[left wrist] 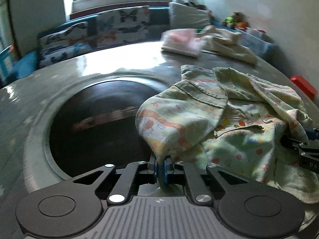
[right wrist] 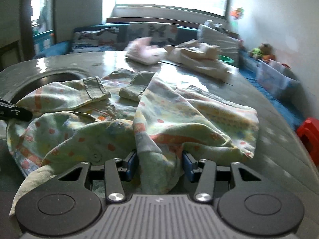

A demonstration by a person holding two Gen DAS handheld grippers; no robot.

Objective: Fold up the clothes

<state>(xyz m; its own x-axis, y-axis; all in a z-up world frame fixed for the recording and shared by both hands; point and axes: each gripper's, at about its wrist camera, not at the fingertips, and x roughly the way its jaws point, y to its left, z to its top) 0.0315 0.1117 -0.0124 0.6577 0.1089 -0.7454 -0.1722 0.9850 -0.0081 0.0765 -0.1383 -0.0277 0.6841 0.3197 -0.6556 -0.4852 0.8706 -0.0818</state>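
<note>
A pale green printed children's garment (left wrist: pixel 235 123) lies crumpled on the grey table (left wrist: pixel 59 83); it also shows in the right wrist view (right wrist: pixel 159 111). My left gripper (left wrist: pixel 162 168) is shut on a fold of the garment's left part. My right gripper (right wrist: pixel 160 164) has its blue pads (right wrist: pixel 131 165) apart, with a bunch of the garment's cloth lying between them. The right gripper also shows at the right edge of the left wrist view (left wrist: pixel 305 149), and the left gripper at the left edge of the right wrist view (right wrist: pixel 14 111).
A dark round inset (left wrist: pixel 99 127) sits in the table on the left. A folded pink garment (right wrist: pixel 145 51) and a beige garment (right wrist: pixel 201 59) lie at the far side. A red stool (right wrist: pixel 309 137) stands at the right. A cushioned bench (right wrist: pixel 129 35) runs behind.
</note>
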